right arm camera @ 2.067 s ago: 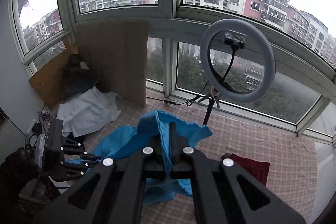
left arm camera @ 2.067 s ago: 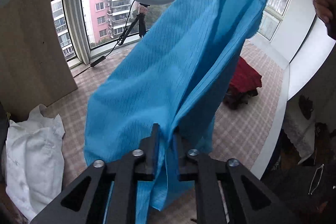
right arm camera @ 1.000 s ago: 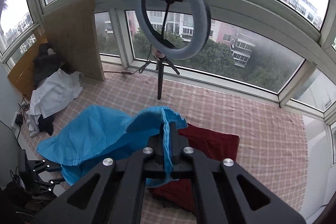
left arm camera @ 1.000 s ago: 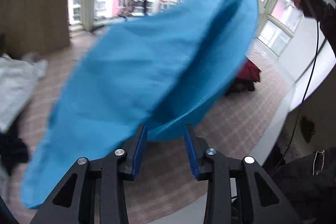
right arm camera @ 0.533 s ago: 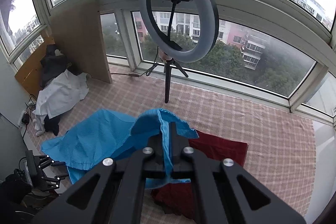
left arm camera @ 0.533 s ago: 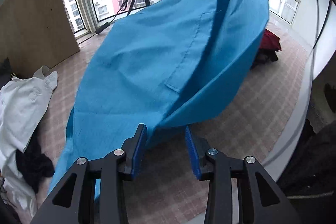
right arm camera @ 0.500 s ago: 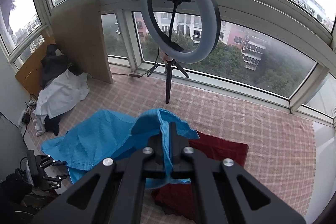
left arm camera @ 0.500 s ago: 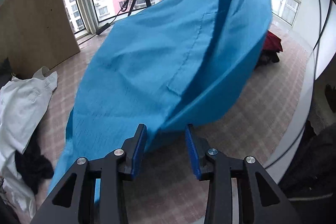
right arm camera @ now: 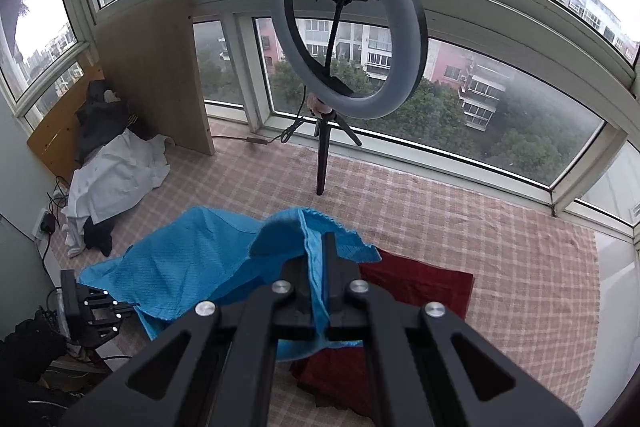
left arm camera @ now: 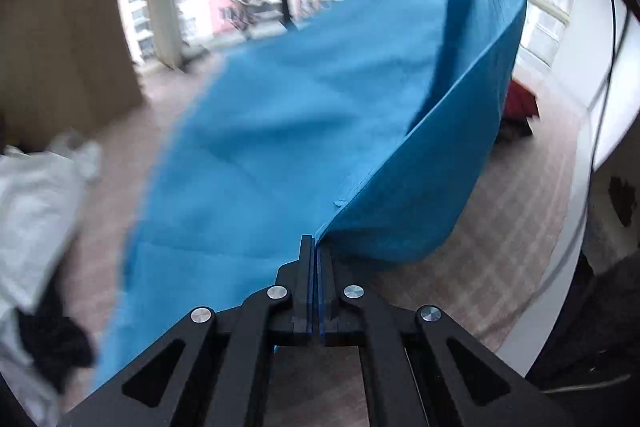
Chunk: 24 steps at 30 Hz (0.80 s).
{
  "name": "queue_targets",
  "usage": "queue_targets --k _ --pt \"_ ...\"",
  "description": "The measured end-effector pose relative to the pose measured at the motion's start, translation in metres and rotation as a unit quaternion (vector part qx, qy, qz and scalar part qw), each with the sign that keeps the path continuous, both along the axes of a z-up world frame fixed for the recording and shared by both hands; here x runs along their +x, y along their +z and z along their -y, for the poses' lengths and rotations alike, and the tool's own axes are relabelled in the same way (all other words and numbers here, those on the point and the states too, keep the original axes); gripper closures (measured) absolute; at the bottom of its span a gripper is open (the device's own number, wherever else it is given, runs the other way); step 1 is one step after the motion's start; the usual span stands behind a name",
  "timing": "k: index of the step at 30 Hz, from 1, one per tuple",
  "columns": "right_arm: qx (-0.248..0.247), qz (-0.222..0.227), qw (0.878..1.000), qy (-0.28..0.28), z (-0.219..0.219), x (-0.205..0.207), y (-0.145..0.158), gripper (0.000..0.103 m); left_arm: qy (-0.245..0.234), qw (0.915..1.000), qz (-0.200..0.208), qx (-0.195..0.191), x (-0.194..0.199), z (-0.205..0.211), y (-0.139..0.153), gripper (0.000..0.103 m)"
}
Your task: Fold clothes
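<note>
Blue garment (left arm camera: 304,115): held aloft and spread between the two grippers above the checked floor covering (right arm camera: 460,211), no finished fold visible; folding is judged incomplete.

Left gripper (left arm camera: 315,255): jaws closed on a lower edge of the cloth.

Right gripper (right arm camera: 318,267): jaws clamped on a bunched upper edge.

Red garment (right arm camera: 416,287): lying flat beneath.

White garment (right arm camera: 116,179): heaped well apart.

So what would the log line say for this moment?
left tool: shut on blue garment | right tool: shut on blue garment | garment held up | fold not begun
</note>
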State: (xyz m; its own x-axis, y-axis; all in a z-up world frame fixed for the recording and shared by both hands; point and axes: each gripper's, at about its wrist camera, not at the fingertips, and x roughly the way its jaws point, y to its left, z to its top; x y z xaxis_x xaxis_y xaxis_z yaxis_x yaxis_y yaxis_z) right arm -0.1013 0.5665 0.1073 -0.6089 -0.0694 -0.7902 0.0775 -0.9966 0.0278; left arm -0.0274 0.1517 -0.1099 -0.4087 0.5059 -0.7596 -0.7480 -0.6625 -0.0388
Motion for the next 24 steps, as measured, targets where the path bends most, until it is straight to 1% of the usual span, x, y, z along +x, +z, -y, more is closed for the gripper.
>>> queue_targets --k 2,5,9,11,12,15,24 --pt "-0.01 -0.015 1.0 -0.009 -0.006 0.002 0.01 0.102 0.022 0.9993 -0.026 0.016 -0.008 0.019 0.034 0.103" --pt "-0.032 -0.05 0.998 -0.011 -0.008 0.005 0.037 0.102 0.024 0.9985 -0.035 0.035 -0.011 0.036 0.069 0.103" --pt "-0.03 -0.091 0.995 -0.002 0.007 0.009 0.076 0.102 0.026 0.9967 -0.048 0.06 -0.016 0.06 0.115 0.103" --pt "-0.025 -0.097 0.995 -0.001 0.011 0.011 0.085 0.102 0.027 0.9955 -0.054 0.073 -0.018 0.072 0.138 0.103" --pt "-0.022 -0.099 0.995 -0.001 0.013 0.012 0.089 0.102 0.027 0.9951 -0.055 0.077 -0.018 0.076 0.145 0.103" --pt "-0.021 -0.09 0.996 0.004 0.016 0.013 0.084 0.102 0.026 0.9966 -0.029 0.073 -0.003 0.066 0.115 0.103" --pt "0.01 -0.021 1.0 0.013 0.023 0.018 0.025 0.102 0.02 0.9967 0.05 0.061 0.043 0.037 0.025 0.103"
